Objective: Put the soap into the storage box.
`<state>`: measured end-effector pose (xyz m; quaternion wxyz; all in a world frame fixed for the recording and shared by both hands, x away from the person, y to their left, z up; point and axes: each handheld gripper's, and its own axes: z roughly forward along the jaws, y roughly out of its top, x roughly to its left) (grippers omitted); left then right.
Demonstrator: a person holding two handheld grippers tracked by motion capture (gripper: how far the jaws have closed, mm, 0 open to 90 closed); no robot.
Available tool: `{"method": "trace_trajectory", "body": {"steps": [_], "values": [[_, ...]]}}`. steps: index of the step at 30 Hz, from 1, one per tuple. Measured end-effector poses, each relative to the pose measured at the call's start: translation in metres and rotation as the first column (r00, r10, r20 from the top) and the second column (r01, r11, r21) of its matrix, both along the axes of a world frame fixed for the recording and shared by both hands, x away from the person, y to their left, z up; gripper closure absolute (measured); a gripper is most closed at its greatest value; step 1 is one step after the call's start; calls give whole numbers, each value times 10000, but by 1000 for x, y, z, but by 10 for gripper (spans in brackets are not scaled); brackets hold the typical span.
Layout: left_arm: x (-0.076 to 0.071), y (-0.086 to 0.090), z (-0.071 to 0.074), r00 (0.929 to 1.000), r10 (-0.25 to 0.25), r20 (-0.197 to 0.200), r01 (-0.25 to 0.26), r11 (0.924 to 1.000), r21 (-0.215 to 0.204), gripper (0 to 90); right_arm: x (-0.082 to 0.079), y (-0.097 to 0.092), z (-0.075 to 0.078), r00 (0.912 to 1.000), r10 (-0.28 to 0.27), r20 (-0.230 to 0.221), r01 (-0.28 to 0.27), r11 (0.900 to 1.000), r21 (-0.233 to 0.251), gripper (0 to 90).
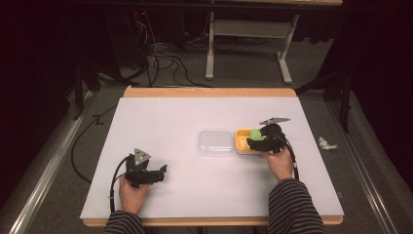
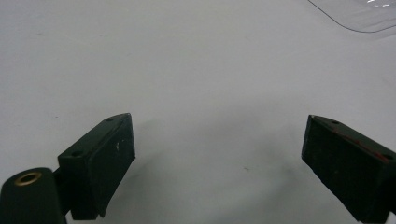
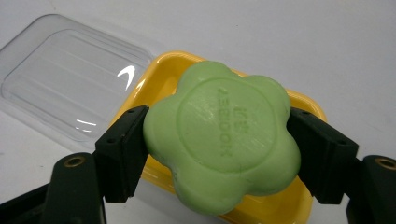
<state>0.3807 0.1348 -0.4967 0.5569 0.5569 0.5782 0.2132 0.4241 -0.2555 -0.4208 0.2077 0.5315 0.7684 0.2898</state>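
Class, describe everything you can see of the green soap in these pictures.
The green soap is a flower-shaped bar with rounded lobes, smooth and waxy, with raised lettering stamped inside a round centre. It looks whole and dry. The right gripper clamps it between its two black jaws, one pad on each side, face tilted toward the camera. It sits over the yellow dish; whether it touches the dish cannot be told. The clear lid lies apart, beside the dish.

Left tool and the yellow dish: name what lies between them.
In the high view, bare white table, then the clear lid, lies between the left tool and the yellow dish.
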Motion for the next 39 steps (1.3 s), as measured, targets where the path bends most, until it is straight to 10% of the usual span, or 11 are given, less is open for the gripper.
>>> {"method": "trace_trajectory", "body": {"steps": [39], "values": [[-2, 1, 1, 9999, -130, 72, 130, 9999, -67, 97, 19, 14, -15, 9987, -167, -479, 137, 9980, -612, 299]]}}
